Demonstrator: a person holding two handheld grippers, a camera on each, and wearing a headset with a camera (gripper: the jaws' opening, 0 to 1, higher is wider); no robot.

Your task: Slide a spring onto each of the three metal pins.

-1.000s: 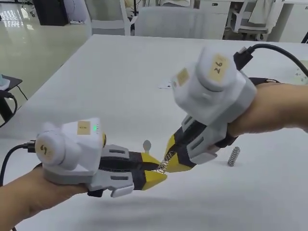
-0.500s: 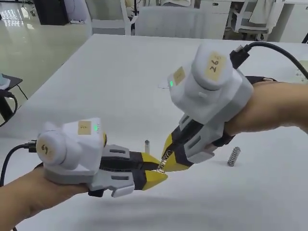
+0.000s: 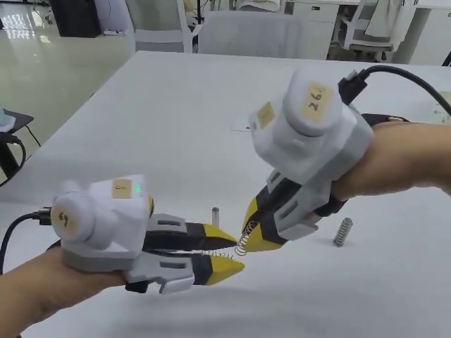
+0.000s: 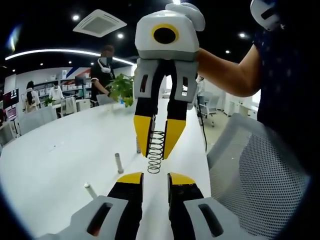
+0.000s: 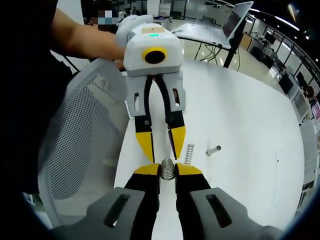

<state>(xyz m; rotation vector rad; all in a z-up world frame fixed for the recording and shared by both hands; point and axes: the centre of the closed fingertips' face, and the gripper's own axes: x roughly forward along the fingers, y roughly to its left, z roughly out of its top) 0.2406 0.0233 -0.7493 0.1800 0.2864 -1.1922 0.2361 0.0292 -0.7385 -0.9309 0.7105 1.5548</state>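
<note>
My right gripper (image 3: 248, 236) (image 5: 168, 172) is shut on a small steel spring (image 3: 244, 241) (image 5: 168, 166) and holds it just above the white table (image 3: 176, 127). The spring (image 4: 155, 152) hangs down between its yellow fingertips (image 4: 142, 132). Facing it tip to tip, my left gripper (image 3: 235, 252) (image 4: 155, 178) stands open, and I see nothing between its jaws. One metal pin (image 3: 215, 214) stands upright on the table behind the tips. Pins (image 4: 119, 163) (image 4: 90, 190) show left of the jaws. A second spring (image 3: 342, 231) (image 5: 189, 153) rests on the table to the right.
A short pin (image 5: 213, 150) lies beside the loose spring. A grey mesh chair (image 3: 261, 32) stands at the table's far edge. A cable (image 3: 409, 74) trails from the right gripper. A small scrap (image 3: 242, 127) lies mid-table.
My left gripper, shut a second ago, has opened its jaws. The right gripper has kept its hold on the spring and barely shifted.
</note>
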